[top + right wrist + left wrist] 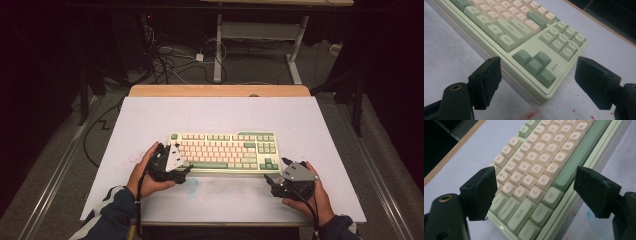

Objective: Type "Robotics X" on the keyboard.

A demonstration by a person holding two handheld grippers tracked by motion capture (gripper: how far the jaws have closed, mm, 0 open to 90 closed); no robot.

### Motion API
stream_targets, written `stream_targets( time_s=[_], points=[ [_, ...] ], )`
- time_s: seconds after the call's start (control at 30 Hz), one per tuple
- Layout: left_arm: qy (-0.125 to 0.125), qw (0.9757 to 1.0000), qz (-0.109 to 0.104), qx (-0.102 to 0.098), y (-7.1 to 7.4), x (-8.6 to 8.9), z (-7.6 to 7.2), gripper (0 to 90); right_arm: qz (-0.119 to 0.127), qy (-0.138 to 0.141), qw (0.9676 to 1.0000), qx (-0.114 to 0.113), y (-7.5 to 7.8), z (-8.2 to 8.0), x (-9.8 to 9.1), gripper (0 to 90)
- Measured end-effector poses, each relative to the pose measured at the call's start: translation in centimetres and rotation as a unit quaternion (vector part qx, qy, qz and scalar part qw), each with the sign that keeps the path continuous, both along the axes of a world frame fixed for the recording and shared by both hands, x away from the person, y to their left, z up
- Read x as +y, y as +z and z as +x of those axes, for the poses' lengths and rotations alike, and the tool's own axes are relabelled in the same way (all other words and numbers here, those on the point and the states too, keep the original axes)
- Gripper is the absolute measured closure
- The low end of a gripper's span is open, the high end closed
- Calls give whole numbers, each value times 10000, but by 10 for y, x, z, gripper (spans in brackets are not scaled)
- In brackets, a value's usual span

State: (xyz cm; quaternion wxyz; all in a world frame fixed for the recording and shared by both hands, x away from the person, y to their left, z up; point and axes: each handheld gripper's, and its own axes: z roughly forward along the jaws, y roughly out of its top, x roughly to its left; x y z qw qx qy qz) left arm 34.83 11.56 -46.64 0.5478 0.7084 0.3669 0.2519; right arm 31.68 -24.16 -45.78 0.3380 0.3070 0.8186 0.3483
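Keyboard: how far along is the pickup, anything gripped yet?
Done: both grippers are lined up at the keyboard, the left gripper at its left end, the right gripper at its right front corner. In hand: both sets of jaws stand open around those ends, pads clear of the case. Left: closing on it and moving it; the keyboard lies flat on the white table.

Keyboard [223, 152] lies near the middle of the table [150, 120], long side across, toward the person's side. Left gripper [176, 171] sits at the keyboard's left end, its jaws either side of the near-left corner keys. Right gripper [276, 172] sits just off the near-right corner, jaws straddling that corner. Cables [165, 62] lie on the floor behind the table.
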Motion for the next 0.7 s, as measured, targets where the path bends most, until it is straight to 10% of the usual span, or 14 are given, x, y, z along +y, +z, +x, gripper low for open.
stream_targets(
  time_s=[0.7],
  points=[
    [597,9981,-62,139,-14,40,-18,177,107,-48,9999,45,4,5,-1,238]
  ],
)
